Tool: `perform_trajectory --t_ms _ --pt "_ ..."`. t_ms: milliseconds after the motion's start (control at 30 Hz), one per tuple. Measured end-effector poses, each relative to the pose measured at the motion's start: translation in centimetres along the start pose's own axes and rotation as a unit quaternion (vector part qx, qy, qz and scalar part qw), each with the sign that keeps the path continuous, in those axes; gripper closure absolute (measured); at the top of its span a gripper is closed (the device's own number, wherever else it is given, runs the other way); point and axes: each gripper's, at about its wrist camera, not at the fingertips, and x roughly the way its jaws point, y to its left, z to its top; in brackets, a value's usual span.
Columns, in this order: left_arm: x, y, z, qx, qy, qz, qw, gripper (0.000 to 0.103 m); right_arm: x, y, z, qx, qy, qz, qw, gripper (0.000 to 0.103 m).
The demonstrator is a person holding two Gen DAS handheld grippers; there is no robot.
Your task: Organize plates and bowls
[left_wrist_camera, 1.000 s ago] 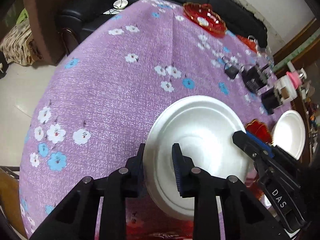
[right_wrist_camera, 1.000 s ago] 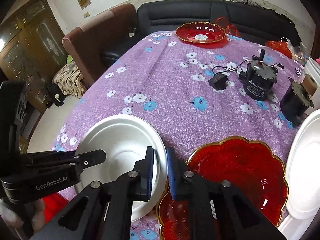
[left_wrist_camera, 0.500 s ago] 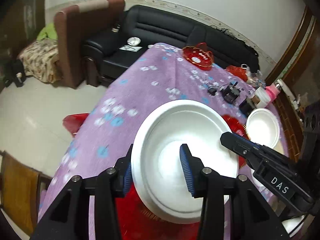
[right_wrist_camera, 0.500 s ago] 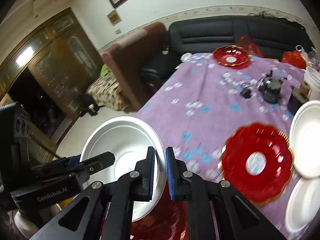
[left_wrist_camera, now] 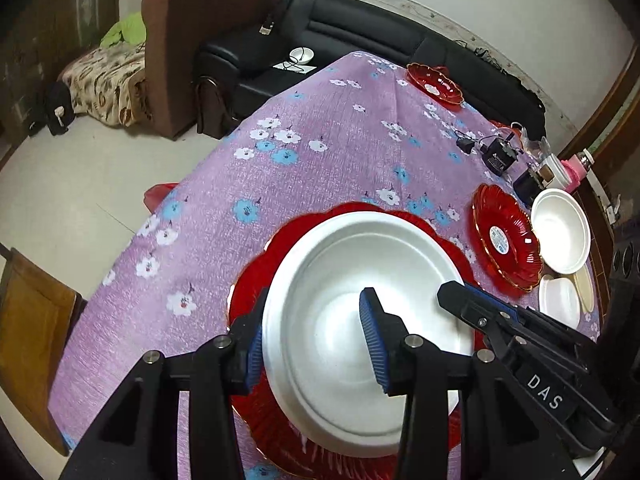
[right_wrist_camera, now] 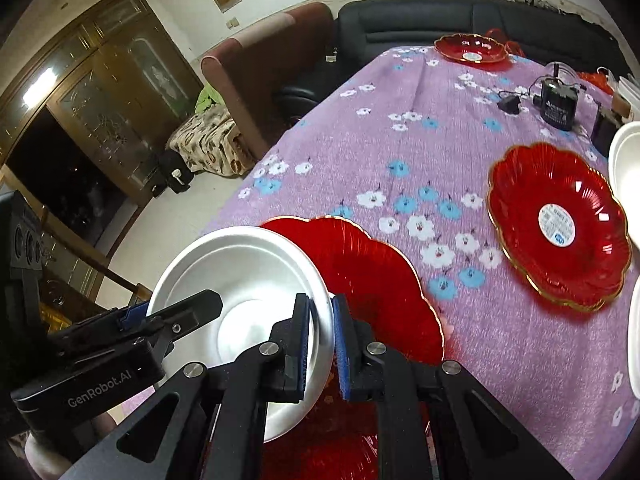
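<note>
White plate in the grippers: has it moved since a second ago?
Yes. The white plate, pinched by the right gripper, has been carried toward the table's near edge; the sticker-marked red plate, once just beside it, now lies well away.

occluded: red plate (left_wrist_camera: 288, 440) mostly under white plate (left_wrist_camera: 360, 280) | cropped: white bowl (right_wrist_camera: 626, 160) at right edge | illegible: red plate label (right_wrist_camera: 556, 226)

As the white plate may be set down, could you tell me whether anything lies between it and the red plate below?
Nothing visible does: the red plate shows bare beside the white plate, which the right gripper holds by its rim; the part underneath is hidden.
</note>
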Motion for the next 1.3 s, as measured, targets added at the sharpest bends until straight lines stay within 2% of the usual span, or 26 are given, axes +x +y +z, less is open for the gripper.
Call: perform_trajectory --t_ms 100,167,300,400,500,633,767,833,967,1067,1100,1133,1167,1200,1300 --pt "-1.2 -2.4 -0.7 0.026 -0.023 0.0 0.9994 0.056 -2.1 -0.3 -0.1 0.002 -0.026 -0.009 1.0 0.089" --pt "-1.8 -5.1 -1.5 0.055 -0.03 -0.02 0.9978 0.051 -4.1 -0.8 -0.4 -0.003 -0.045 -0.019 0.999 0.089" --pt "-1.9 -9.1 -2.6 0.087 -0.036 -0.046 0.9945 0.051 -8.0 -4.1 -1.3 0.023 -0.074 -0.045 0.996 0.087" --pt "-2.5 -9.9 -3.0 0.088 -0.043 -0.053 0.9938 0.051 -8.7 -6.2 -1.6 0.054 -0.074 -0.041 0.995 0.086" --pt "-3.3 -8.5 -3.0 0.081 -0.06 -0.026 0.9946 0.051 -7.8 -5.9 -1.6 0.058 -0.062 -0.018 0.996 0.086" --pt "-2.7 -5.2 -2.3 0.048 -0.06 0.015 0.9969 0.051 -4.8 -3.1 -1.5 0.031 -0.043 0.006 0.999 0.086" --pt "-0.5 -2.4 -1.6 0.03 -0.047 0.052 0.9971 0.051 -1.2 -0.3 -1.8 -0.002 -0.023 -0.007 1.0 0.086" --pt "0.9 -1.6 -1.3 0.027 -0.036 0.058 0.9973 0.051 0.3 0.4 -2.0 -0.013 -0.02 -0.024 0.999 0.086" --pt "2.5 -0.7 -1.1 0.026 -0.022 0.042 0.9985 0.051 1.2 0.5 -2.0 -0.024 -0.035 -0.043 0.998 0.085" --pt "2.6 0.0 -1.0 0.02 -0.015 0.015 0.9996 0.049 1.0 0.6 -1.9 -0.029 -0.048 -0.052 0.997 0.075" --pt "2.5 0.2 -0.9 0.014 -0.015 0.008 0.9997 0.049 0.7 0.5 -1.8 -0.026 -0.055 -0.053 0.997 0.066" --pt "2.5 0.4 -0.8 0.01 -0.015 0.004 0.9998 0.049 0.4 0.3 -1.7 -0.021 -0.061 -0.052 0.997 0.052" --pt "2.4 0.6 -0.8 0.006 -0.013 -0.001 0.9999 0.048 0.1 0.3 -1.6 -0.015 -0.067 -0.048 0.996 0.046" --pt "2.3 0.8 -0.8 0.002 -0.012 -0.007 0.9999 0.048 -0.5 0.0 -1.6 -0.006 -0.075 -0.043 0.996 0.042" --pt "1.0 1.1 -1.2 -0.007 -0.023 -0.013 0.9996 0.048 -2.4 -0.5 -1.8 0.005 -0.1 -0.034 0.994 0.042"
